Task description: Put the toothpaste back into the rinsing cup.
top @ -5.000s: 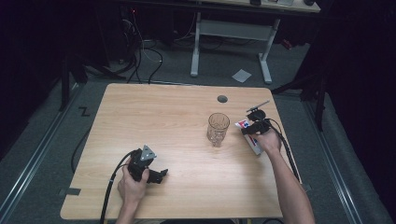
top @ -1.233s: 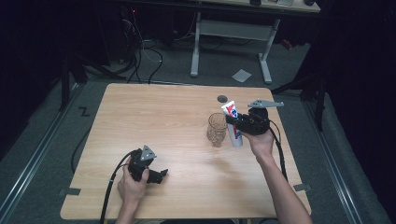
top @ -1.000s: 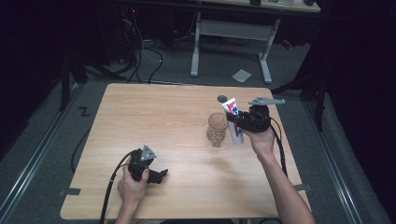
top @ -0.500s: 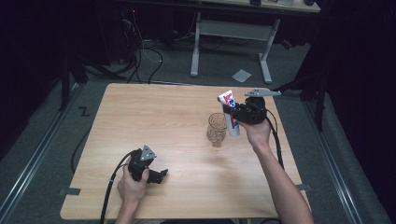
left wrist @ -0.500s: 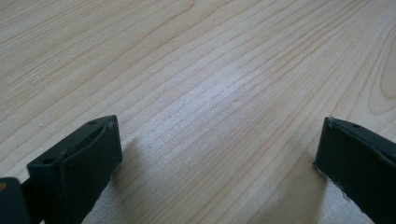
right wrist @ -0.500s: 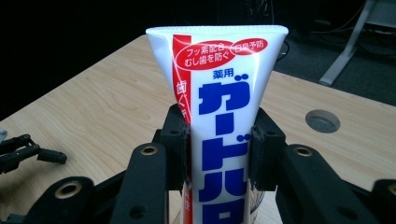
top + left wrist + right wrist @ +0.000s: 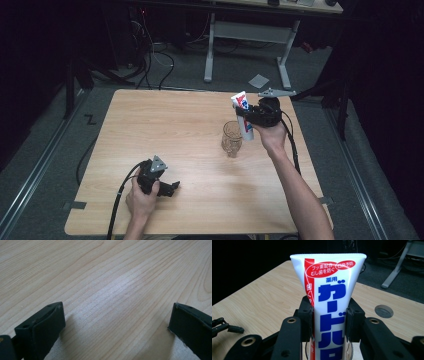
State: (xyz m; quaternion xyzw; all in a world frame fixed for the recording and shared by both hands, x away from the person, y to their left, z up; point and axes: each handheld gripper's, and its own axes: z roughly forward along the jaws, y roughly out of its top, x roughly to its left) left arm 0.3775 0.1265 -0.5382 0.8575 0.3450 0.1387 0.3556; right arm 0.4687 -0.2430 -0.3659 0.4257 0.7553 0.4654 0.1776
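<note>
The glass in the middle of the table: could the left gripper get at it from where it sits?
Probably yes: the left gripper rests open on the table, with bare wood between it and the glass.

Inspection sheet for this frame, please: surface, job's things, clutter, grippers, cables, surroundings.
Surface: light wooden table, with a round grommet hole.
Job's things: toothpaste tube held upright, crimped end up, beside and above the clear glass standing on the table.
Clutter: nothing seen.
Grippers: right gripper shut on the tube; left gripper open, low over bare wood.
Cables: one black cable trails from the left gripper, another from the right.
Surroundings: dark room, grey floor, desk legs behind.
</note>
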